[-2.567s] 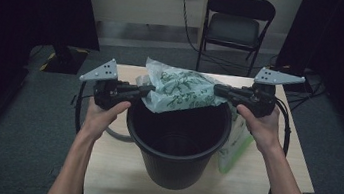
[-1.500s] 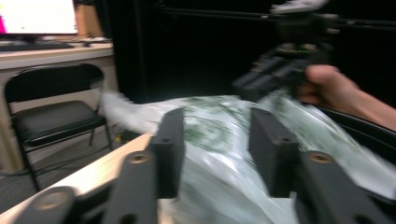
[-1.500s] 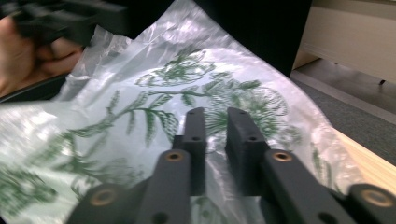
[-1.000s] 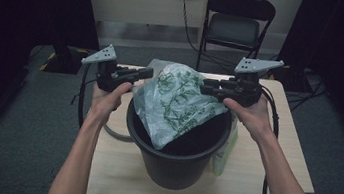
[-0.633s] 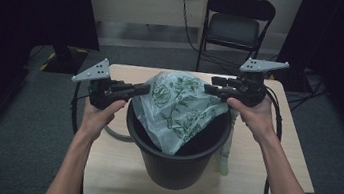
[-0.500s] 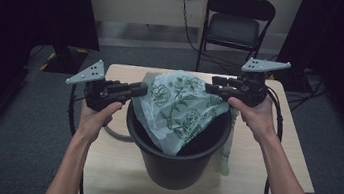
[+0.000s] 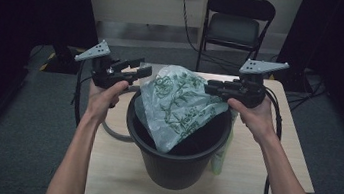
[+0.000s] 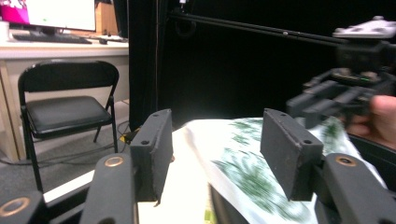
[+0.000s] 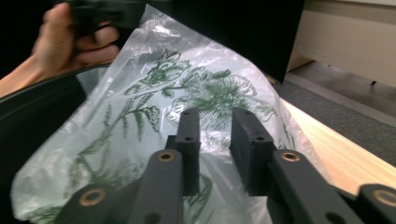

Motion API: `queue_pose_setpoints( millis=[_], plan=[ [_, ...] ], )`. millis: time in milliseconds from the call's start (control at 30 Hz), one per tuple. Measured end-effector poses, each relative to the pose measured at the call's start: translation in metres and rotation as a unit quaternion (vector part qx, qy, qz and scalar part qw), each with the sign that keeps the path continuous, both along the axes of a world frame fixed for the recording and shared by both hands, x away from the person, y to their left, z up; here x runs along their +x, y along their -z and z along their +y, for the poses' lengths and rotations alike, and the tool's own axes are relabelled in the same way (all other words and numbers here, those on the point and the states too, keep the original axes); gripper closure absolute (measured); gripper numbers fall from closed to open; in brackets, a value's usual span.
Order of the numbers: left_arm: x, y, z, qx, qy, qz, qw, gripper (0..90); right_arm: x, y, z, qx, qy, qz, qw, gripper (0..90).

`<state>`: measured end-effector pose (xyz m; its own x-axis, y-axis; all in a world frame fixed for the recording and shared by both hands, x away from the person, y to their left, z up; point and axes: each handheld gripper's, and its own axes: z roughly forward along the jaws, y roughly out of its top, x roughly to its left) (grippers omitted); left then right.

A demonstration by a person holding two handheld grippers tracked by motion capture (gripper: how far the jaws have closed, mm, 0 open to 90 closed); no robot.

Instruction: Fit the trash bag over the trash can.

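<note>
L gripper pulled off bag; jaws just opened, nothing held.
R gripper pinched on bag; step: lining bucket; nxt: L re-grip needed.

Ahead of the left gripper we see open air up to the printed plastic bag, which drapes across the black bucket mouth and blocks most of it. Below the right gripper the bag fills the gap; bare table lies free behind it.
</note>
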<state>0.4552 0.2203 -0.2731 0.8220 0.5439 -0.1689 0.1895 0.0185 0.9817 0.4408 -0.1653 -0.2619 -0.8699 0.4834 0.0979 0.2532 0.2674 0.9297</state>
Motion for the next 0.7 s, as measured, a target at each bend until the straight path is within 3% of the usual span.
queue_pose_setpoints(
  millis=[33,133,200,300,367,467,500,600,700],
  plan=[
    [0.006,0.004,-0.001,-0.002,0.009,0.012,0.9999,44.2,-0.001,0.0,0.0,-0.005,-0.002,0.001,1.0,74.9],
    [0.004,0.009,-0.007,0.019,0.032,0.016,0.9992,59.4,-0.002,0.001,-0.002,-0.001,0.002,0.0,1.0,73.4],
    [0.002,0.012,-0.008,0.036,0.037,0.015,0.9986,68.8,-0.001,-0.001,-0.006,0.009,0.014,-0.003,0.9999,71.8],
    [-0.004,0.017,-0.007,0.045,0.043,0.011,0.998,79.3,0.002,-0.001,-0.013,0.025,0.034,-0.003,0.9991,69.3],
    [-0.007,0.017,-0.006,0.043,0.047,0.007,0.9979,87.7,0.004,0.001,-0.016,0.022,0.038,0.003,0.999,65.6],
    [-0.022,0.017,-0.002,0.048,0.055,-0.005,0.9974,90.0,0.005,0.007,-0.017,0.016,0.046,0.013,0.9987,56.7],
    [-0.022,0.017,-0.002,0.048,0.055,-0.005,0.9974,90.0,0.005,0.008,-0.017,0.015,0.045,0.013,0.9988,56.1],
    [-0.043,0.012,-0.002,0.053,0.072,-0.026,0.9956,90.0,0.006,0.009,-0.013,0.017,0.035,0.018,0.9991,53.7],
    [-0.055,0.014,0.001,0.041,0.083,-0.028,0.9953,90.0,0.006,0.008,-0.008,0.01,0.03,0.019,0.9993,54.7]
  ],
)
